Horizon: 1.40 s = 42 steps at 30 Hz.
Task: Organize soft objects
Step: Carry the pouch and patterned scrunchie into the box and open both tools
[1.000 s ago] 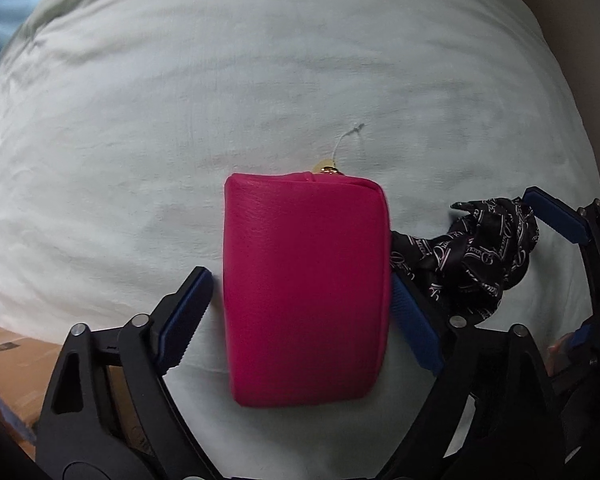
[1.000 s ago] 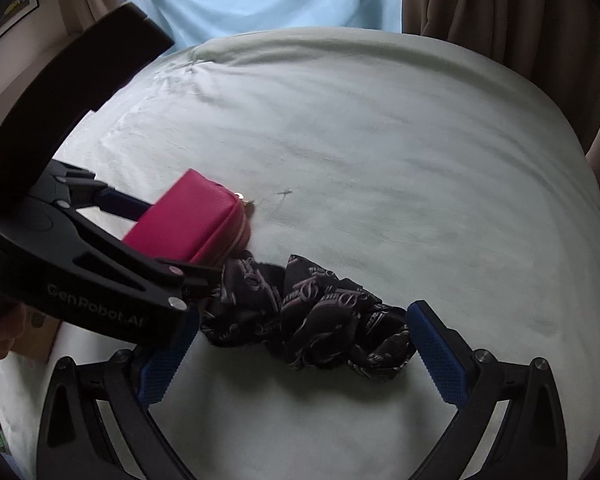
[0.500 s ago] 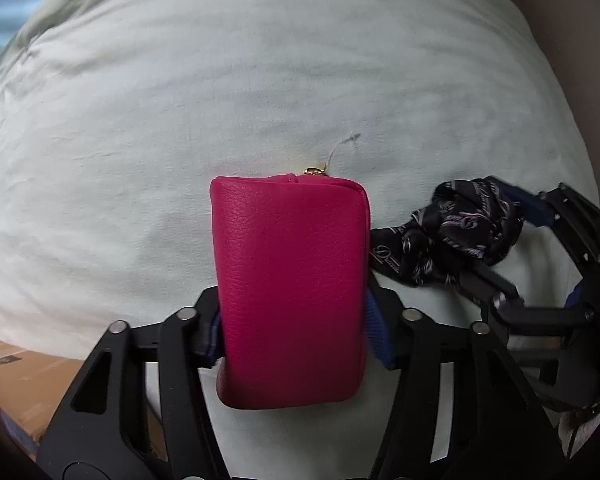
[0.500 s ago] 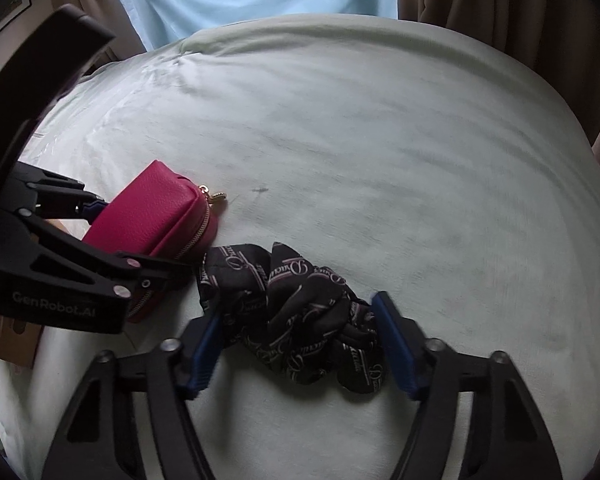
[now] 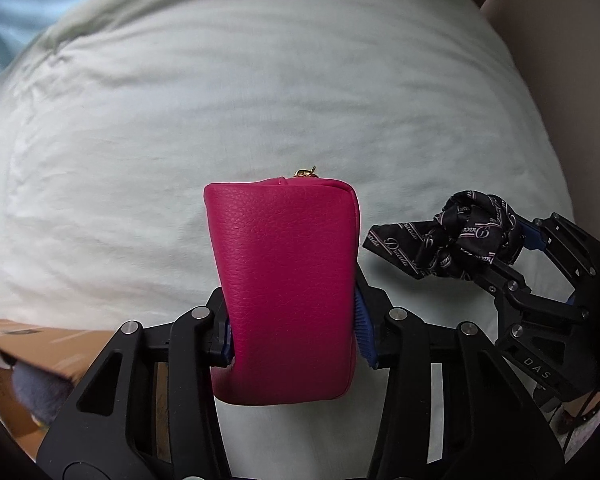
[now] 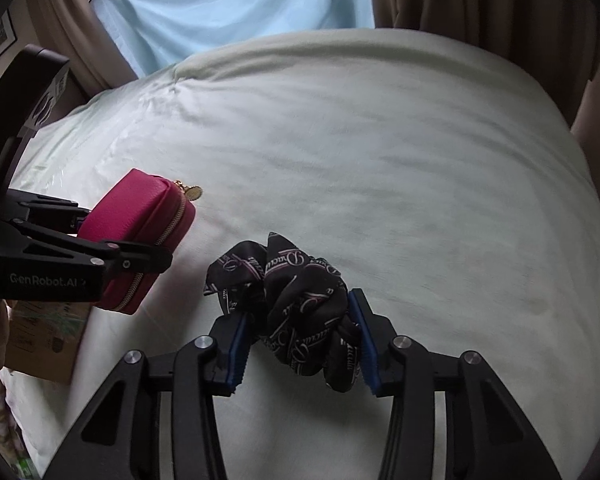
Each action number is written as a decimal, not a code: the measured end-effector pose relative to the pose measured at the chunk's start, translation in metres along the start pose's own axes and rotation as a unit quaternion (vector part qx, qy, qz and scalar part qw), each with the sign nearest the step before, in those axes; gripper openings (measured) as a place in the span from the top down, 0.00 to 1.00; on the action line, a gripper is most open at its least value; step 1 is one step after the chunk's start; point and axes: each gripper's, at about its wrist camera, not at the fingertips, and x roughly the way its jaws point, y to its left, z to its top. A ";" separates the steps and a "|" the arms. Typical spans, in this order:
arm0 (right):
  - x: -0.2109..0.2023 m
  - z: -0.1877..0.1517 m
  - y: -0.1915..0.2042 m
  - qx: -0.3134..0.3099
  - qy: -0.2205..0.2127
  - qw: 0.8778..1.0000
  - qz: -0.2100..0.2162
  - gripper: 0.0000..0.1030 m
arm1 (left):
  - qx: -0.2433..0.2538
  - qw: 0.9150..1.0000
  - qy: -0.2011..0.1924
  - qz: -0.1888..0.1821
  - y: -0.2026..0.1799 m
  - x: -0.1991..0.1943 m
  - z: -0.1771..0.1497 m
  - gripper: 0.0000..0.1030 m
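1. The left gripper [image 5: 292,334] holds a magenta zip pouch [image 5: 286,284] between its two blue-padded fingers [image 5: 363,330]. Both pads press on the pouch's sides at about its middle, and the fingers are closing more on it.
2. In the left wrist view the pouch stands out past the fingers toward the far side. Its gold zipper pull [image 5: 305,172] is at the far end, and its near end hangs below the pads.
3. In the right wrist view the pouch [image 6: 140,236] is at the left, clear above the bed [image 6: 380,160], with the zipper side turned toward the right gripper.
4. The right gripper [image 6: 302,340] pinches a crumpled black scarf [image 6: 300,308] with pale printed lettering. The scarf fills the gap between the two blue pads [image 6: 362,336], and these fingers are also closing on it.
5. Most of the scarf bulges out on the far side of the right fingers, and one loose corner points to the left, toward the pouch. I cannot tell if its lower folds still touch the sheet.
6. Pouch and scarf are near each other but apart; the scarf [image 5: 456,236] is to the right of the pouch.
7. The bed has a pale green sheet with soft wrinkles. A cardboard box [image 5: 32,344] is at the near left edge, beside the bed.
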 end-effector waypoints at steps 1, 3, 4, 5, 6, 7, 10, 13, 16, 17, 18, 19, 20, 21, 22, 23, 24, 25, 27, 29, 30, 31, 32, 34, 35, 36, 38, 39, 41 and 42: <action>-0.006 0.002 0.003 0.001 -0.004 1.000 -0.002 0.59 | 0.001 1.000 -0.006 0.000 0.000 -0.007 -0.001 0.60; -0.022 0.004 0.007 0.001 -0.013 1.000 -0.006 0.59 | 0.001 1.000 -0.018 -0.001 0.000 -0.024 -0.004 0.60; -0.030 0.003 0.008 0.001 -0.017 1.000 -0.009 0.59 | 0.001 1.000 -0.024 -0.001 -0.006 -0.034 -0.002 0.60; -0.041 0.004 0.010 0.002 -0.023 1.000 -0.011 0.59 | 0.000 1.000 -0.031 -0.001 -0.010 -0.047 -0.004 0.60; -0.050 0.004 0.012 0.003 -0.028 1.000 -0.013 0.59 | -0.001 0.999 -0.036 -0.003 -0.011 -0.055 -0.005 0.60; -0.065 0.006 0.015 0.003 -0.034 0.999 -0.017 0.59 | -0.002 0.999 -0.041 -0.005 -0.014 -0.065 -0.009 0.60; -0.098 0.010 0.025 0.005 -0.048 0.999 -0.026 0.59 | -0.006 0.998 -0.061 -0.008 -0.020 -0.099 -0.021 0.60; -0.140 0.012 0.037 0.013 -0.059 0.998 -0.031 0.59 | -0.016 0.997 -0.081 -0.013 -0.021 -0.146 -0.035 0.60; -0.178 0.017 0.055 0.019 -0.066 0.997 -0.035 0.59 | -0.024 0.994 -0.102 -0.014 -0.019 -0.188 -0.048 0.60; -0.190 0.019 0.062 0.020 -0.070 0.997 -0.036 0.59 | -0.027 0.994 -0.110 -0.014 -0.017 -0.201 -0.052 0.60; -0.200 0.021 0.069 0.020 -0.073 0.996 -0.036 0.59 | -0.030 0.993 -0.117 -0.013 -0.015 -0.215 -0.057 0.60; -0.213 0.024 0.079 0.019 -0.078 0.996 -0.037 0.59 | -0.033 0.992 -0.125 -0.013 -0.011 -0.228 -0.063 0.60; -0.219 0.026 0.087 0.018 -0.081 0.996 -0.037 0.59 | -0.036 0.991 -0.130 -0.012 -0.007 -0.239 -0.065 0.60; -0.227 0.028 0.096 0.015 -0.085 0.996 -0.037 0.59 | -0.040 0.990 -0.136 -0.011 -0.001 -0.249 -0.070 0.60; -0.235 0.031 0.105 0.013 -0.089 0.995 -0.037 0.59 | -0.044 0.989 -0.140 -0.010 0.006 -0.259 -0.074 0.60; -0.242 0.033 0.115 0.013 -0.092 0.995 -0.035 0.59 | -0.050 0.988 -0.145 -0.009 0.015 -0.268 -0.077 0.60; -0.249 0.036 0.126 0.014 -0.095 0.995 -0.032 0.59 | -0.057 0.987 -0.150 -0.009 0.026 -0.278 -0.082 0.60; -0.254 0.037 0.136 0.014 -0.098 0.995 -0.030 0.59 | -0.062 0.986 -0.153 -0.009 0.034 -0.284 -0.086 0.60; -0.263 0.043 0.160 0.017 -0.102 0.994 -0.024 0.59 | -0.072 0.984 -0.160 -0.004 0.058 -0.300 -0.098 0.60; -0.266 0.048 0.182 0.019 -0.104 0.994 -0.019 0.59 | -0.077 0.983 -0.165 0.003 0.081 -0.313 -0.111 0.60; -0.265 0.049 0.194 0.019 -0.104 0.994 -0.017 0.59 | -0.080 0.983 -0.165 0.005 0.094 -0.318 -0.117 0.60; -0.265 0.050 0.208 0.019 -0.102 0.994 -0.017 0.59 | -0.082 0.983 -0.165 0.007 0.108 -0.320 -0.121 0.60; -0.262 0.053 0.223 0.020 -0.100 0.995 -0.016 0.59 | -0.085 0.983 -0.163 0.009 0.124 -0.322 -0.126 0.60; -0.256 0.055 0.249 0.022 -0.097 0.995 -0.016 0.59 | -0.093 0.984 -0.152 0.012 0.159 -0.320 -0.136 0.60; -0.252 0.056 0.262 0.028 -0.093 0.995 -0.017 0.59 | -0.095 0.984 -0.149 0.012 0.171 -0.319 -0.139 0.60; -0.246 0.056 0.275 0.035 -0.089 0.995 -0.014 0.59 | -0.097 0.985 -0.146 0.013 0.186 -0.317 -0.142 0.60; -0.233 0.056 0.297 0.044 -0.081 0.996 -0.013 0.59 | -0.098 0.986 -0.135 0.017 0.215 -0.310 -0.149 0.60; -0.225 0.056 0.307 0.047 -0.076 0.996 -0.015 0.59 | -0.099 0.987 -0.129 0.017 0.229 -0.306 -0.151 0.60; -0.206 0.056 0.326 0.055 -0.061 0.996 -0.015 0.59 | -0.098 0.988 -0.116 0.018 0.253 -0.295 -0.156 0.60; -0.199 0.056 0.334 0.058 -0.055 0.997 -0.016 0.59 | -0.097 0.989 -0.108 0.018 0.265 -0.288 -0.159 0.60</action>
